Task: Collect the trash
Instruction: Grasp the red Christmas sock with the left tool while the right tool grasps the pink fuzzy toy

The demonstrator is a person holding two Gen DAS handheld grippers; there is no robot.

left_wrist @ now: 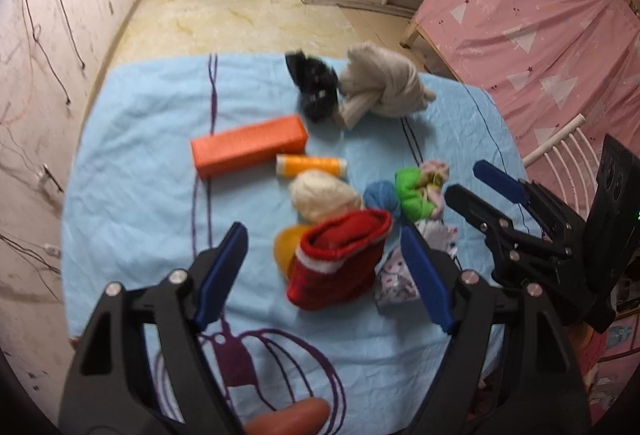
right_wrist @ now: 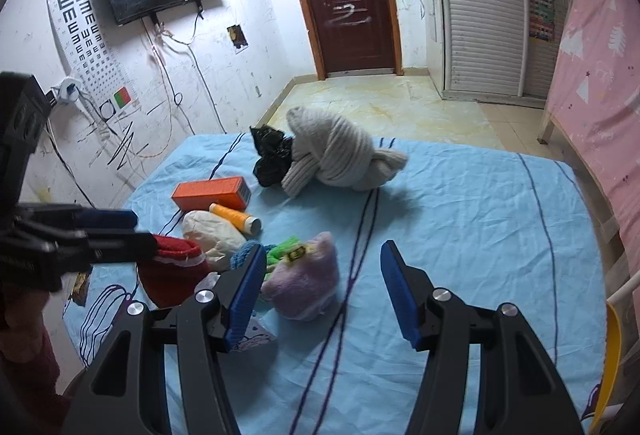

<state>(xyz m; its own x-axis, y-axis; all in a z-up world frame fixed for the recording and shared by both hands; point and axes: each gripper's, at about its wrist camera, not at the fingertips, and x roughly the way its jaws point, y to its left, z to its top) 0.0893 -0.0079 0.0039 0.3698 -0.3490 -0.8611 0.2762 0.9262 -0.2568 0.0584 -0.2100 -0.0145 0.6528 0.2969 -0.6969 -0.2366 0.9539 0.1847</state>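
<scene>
A pile of small items lies on the light blue cloth [left_wrist: 140, 155]. It holds a red knit piece with white trim [left_wrist: 340, 259], a cream ball [left_wrist: 324, 195], a blue yarn ball [left_wrist: 380, 195], a green item [left_wrist: 414, 195], an orange-yellow tube [left_wrist: 310, 165] and a patterned wrapper [left_wrist: 394, 277]. My left gripper [left_wrist: 324, 275] hangs open just above the red piece, its pads clear of it. My right gripper [right_wrist: 324, 291] is open over the cloth, with a purple fluffy item [right_wrist: 304, 283] by its left finger. Each gripper shows in the other's view: the right gripper [left_wrist: 470, 181] and the left gripper [right_wrist: 140, 231].
An orange box [left_wrist: 248, 149], a black plastic bag [left_wrist: 314, 85] and a knotted beige knit cloth [left_wrist: 384, 83] lie farther back. A pink-covered bed [left_wrist: 540, 15] stands right, a white chair back [left_wrist: 560, 147] at the cloth's right edge. Bare cloth [right_wrist: 480, 235] stretches to the right.
</scene>
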